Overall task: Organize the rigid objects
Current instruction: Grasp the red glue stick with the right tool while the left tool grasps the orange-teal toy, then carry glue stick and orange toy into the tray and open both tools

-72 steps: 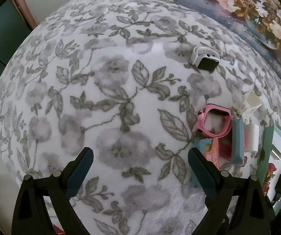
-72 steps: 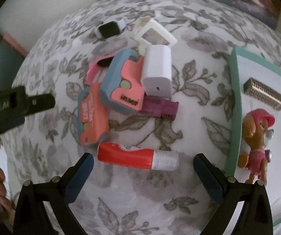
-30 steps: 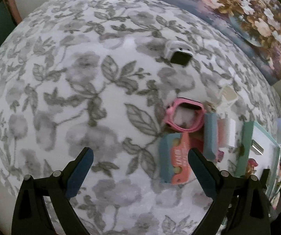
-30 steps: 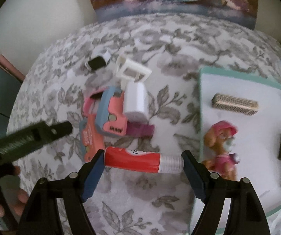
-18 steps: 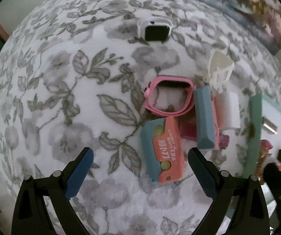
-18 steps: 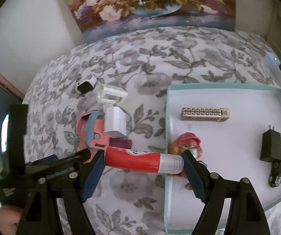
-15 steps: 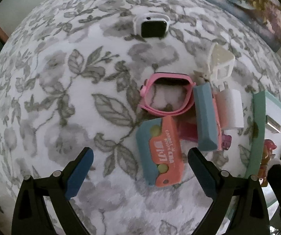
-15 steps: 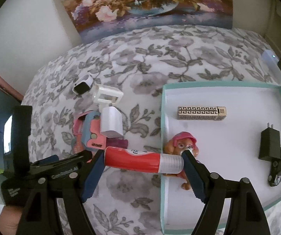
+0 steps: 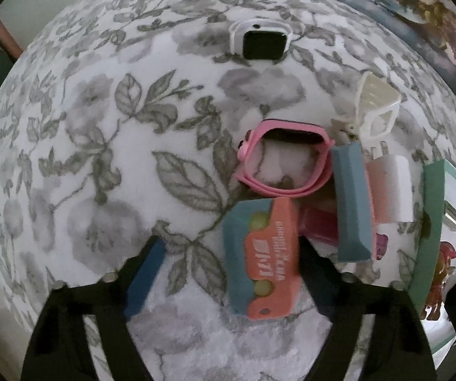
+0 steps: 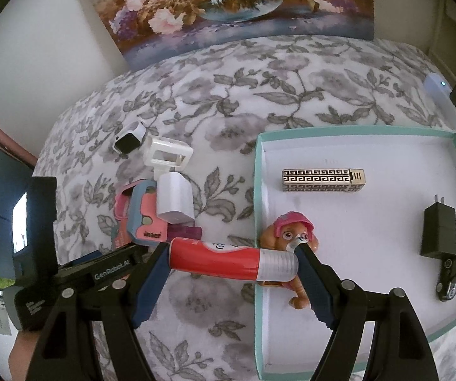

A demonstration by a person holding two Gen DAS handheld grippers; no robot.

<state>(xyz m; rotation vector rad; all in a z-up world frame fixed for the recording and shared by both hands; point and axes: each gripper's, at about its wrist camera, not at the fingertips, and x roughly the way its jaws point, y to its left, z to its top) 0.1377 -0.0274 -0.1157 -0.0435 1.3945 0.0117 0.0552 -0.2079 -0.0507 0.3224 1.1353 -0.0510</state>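
Note:
My right gripper [image 10: 232, 265] is shut on a red tube with a silver cap [image 10: 228, 262] and holds it end to end above the left rim of the teal tray [image 10: 258, 209]. My left gripper [image 9: 231, 273] is open, low over the floral blanket, with the orange and teal case [image 9: 264, 258] between its fingers. Behind that case lie a pink watch band [image 9: 283, 166], a second teal and pink case [image 9: 353, 203], a white block [image 9: 393, 187], a white clip [image 9: 375, 111] and a white smartwatch [image 9: 261, 41]. The left gripper also shows in the right wrist view [image 10: 78, 273].
The tray holds a patterned gold lighter [image 10: 323, 180], a pink pup figurine [image 10: 291, 231], a black charger plug [image 10: 439, 231] and a small black toy car [image 10: 453, 282]. A flower painting [image 10: 228, 3] leans at the head of the bed. A white device [image 10: 443, 98] lies far right.
My right gripper closed on the red tube, lifted it and carried it toward the tray's left rim. My left gripper moved right and down until its fingers straddle the orange and teal case.

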